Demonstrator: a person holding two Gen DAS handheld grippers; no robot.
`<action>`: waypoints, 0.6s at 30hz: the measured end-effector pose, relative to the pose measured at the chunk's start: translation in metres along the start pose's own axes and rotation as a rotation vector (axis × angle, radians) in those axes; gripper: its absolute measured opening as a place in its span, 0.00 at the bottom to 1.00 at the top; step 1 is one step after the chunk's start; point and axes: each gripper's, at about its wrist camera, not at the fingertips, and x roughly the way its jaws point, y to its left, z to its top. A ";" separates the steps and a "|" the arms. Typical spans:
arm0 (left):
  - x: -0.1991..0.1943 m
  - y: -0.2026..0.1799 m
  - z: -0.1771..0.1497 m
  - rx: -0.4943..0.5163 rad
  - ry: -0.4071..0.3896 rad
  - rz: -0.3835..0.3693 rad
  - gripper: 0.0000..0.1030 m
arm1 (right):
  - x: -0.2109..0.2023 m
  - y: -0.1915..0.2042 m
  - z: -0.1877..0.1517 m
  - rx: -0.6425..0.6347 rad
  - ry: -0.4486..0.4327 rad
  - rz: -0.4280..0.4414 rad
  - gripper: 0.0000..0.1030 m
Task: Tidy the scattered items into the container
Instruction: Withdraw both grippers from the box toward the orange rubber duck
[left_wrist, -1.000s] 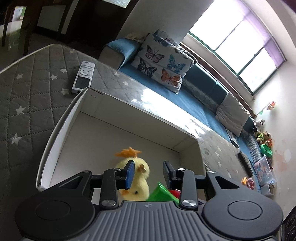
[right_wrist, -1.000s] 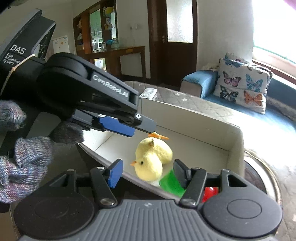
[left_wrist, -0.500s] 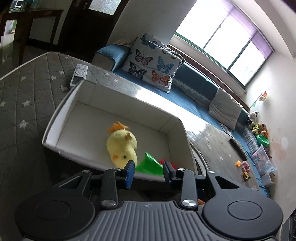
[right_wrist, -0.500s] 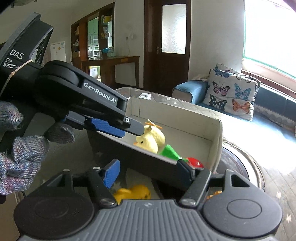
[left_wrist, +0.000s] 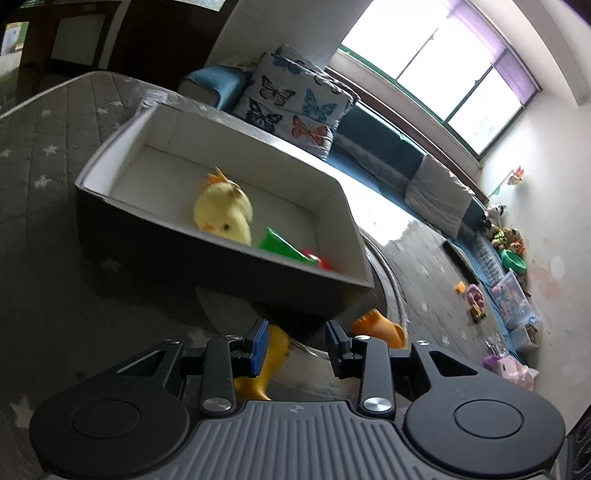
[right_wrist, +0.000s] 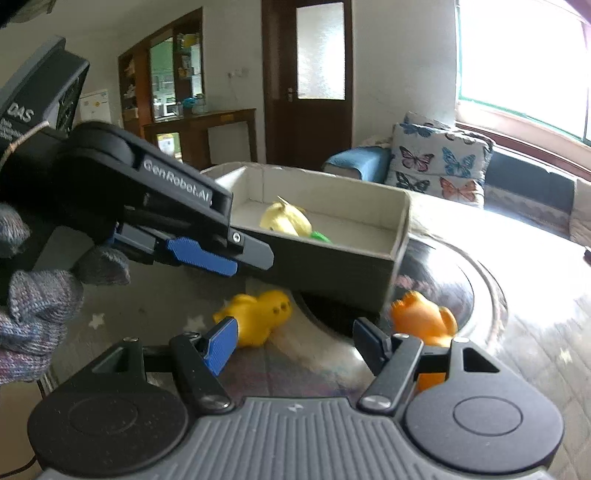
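Observation:
A dark box with a white inside (left_wrist: 110, 158) (right_wrist: 400, 221) holds a yellow plush chick (left_wrist: 223, 214) (right_wrist: 286, 219), a green toy (left_wrist: 280, 245) and a red one (left_wrist: 319, 260). On the mat before the box lie a yellow rubber toy (right_wrist: 258, 314) (left_wrist: 273, 354) and an orange rubber toy (right_wrist: 424, 314) (left_wrist: 376, 326). My left gripper (left_wrist: 297, 339) is open and empty above the yellow toy; it also shows in the right wrist view (right_wrist: 218, 254). My right gripper (right_wrist: 295, 339) is open and empty, between the two rubber toys.
A grey star-quilted mat (left_wrist: 37, 147) covers the floor. A round metal tray (right_wrist: 461, 273) lies under the box's right end. A blue sofa with a butterfly pillow (left_wrist: 291, 99) runs behind. More toys (left_wrist: 474, 295) lie at the far right.
Both grippers have pulled back and down from over the box. The yellow and orange rubber toys have come into view in front of it.

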 end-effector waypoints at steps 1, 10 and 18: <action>0.001 -0.003 -0.002 0.007 0.005 -0.006 0.35 | -0.003 -0.001 -0.004 0.005 0.002 -0.007 0.69; 0.019 -0.033 -0.024 0.055 0.066 -0.043 0.35 | -0.022 -0.011 -0.023 0.052 0.001 -0.083 0.75; 0.034 -0.050 -0.032 0.082 0.100 -0.042 0.35 | -0.032 -0.027 -0.035 0.103 0.001 -0.139 0.76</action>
